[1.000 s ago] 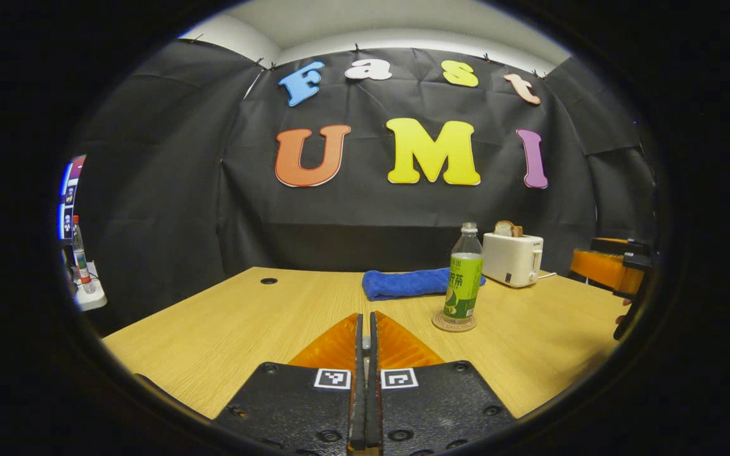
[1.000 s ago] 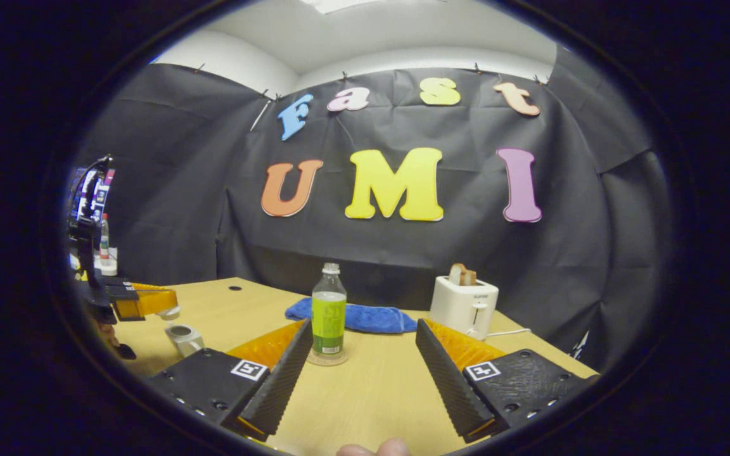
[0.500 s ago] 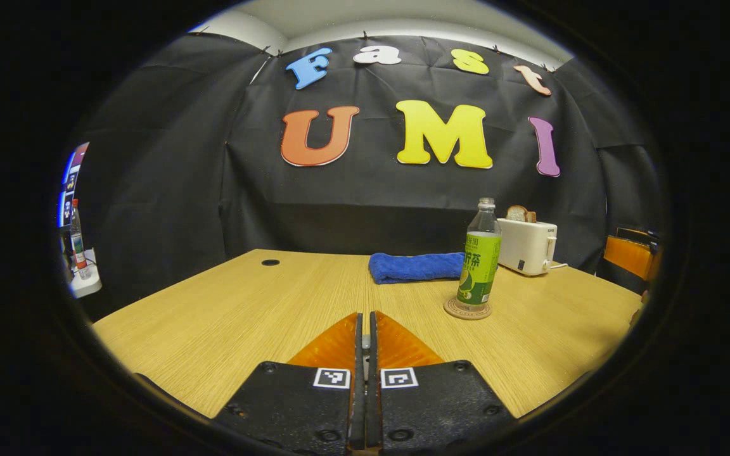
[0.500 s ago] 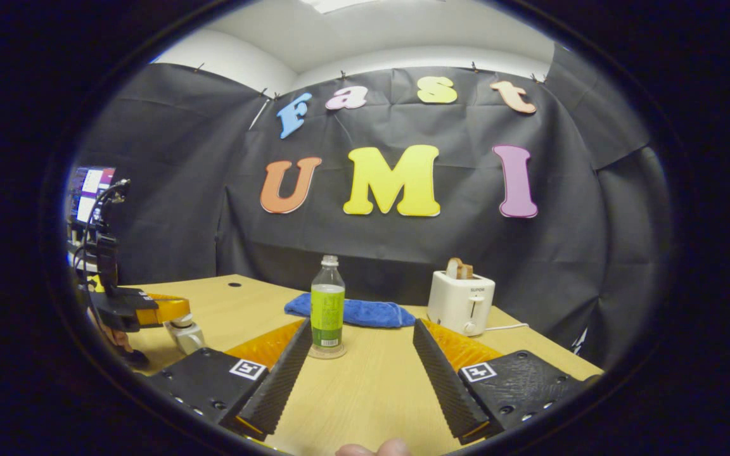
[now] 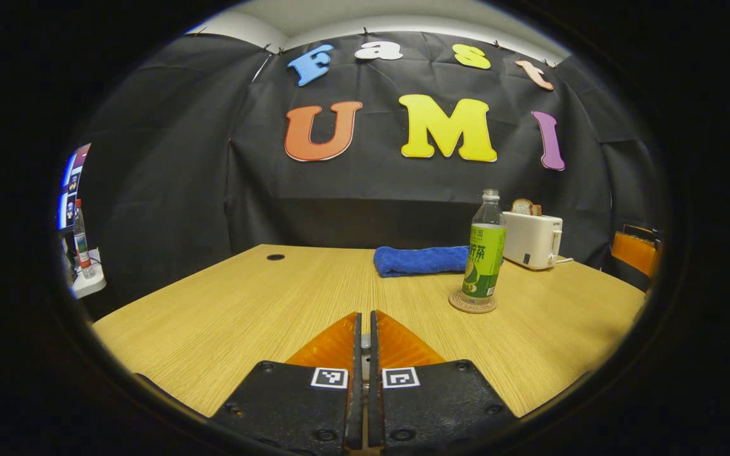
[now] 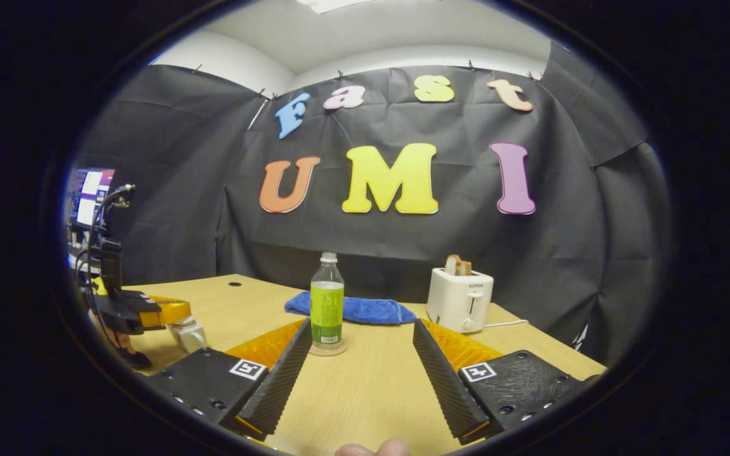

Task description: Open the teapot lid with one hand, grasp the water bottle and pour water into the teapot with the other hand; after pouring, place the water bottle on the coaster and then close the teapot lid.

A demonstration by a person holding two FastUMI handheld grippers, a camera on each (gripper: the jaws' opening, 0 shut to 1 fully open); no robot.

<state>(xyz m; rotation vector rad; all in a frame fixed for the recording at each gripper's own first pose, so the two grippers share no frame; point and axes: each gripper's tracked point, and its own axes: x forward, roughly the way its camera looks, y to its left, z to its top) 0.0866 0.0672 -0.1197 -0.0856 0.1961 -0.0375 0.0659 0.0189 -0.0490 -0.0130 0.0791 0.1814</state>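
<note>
The clear water bottle with a green label stands upright and uncapped on the round coaster, just in front of the blue towel, while the white teapot sits well to the bottle's left.

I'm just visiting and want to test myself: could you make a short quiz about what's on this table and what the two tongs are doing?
1. True or false: the water bottle stands upright on the coaster.
2. Which lies just behind the bottle? A) blue towel B) white toaster C) teapot
3. Fill in: the right tongs are ____, while the left tongs are shut.

Key: 1 true; 2 A; 3 open.
</note>
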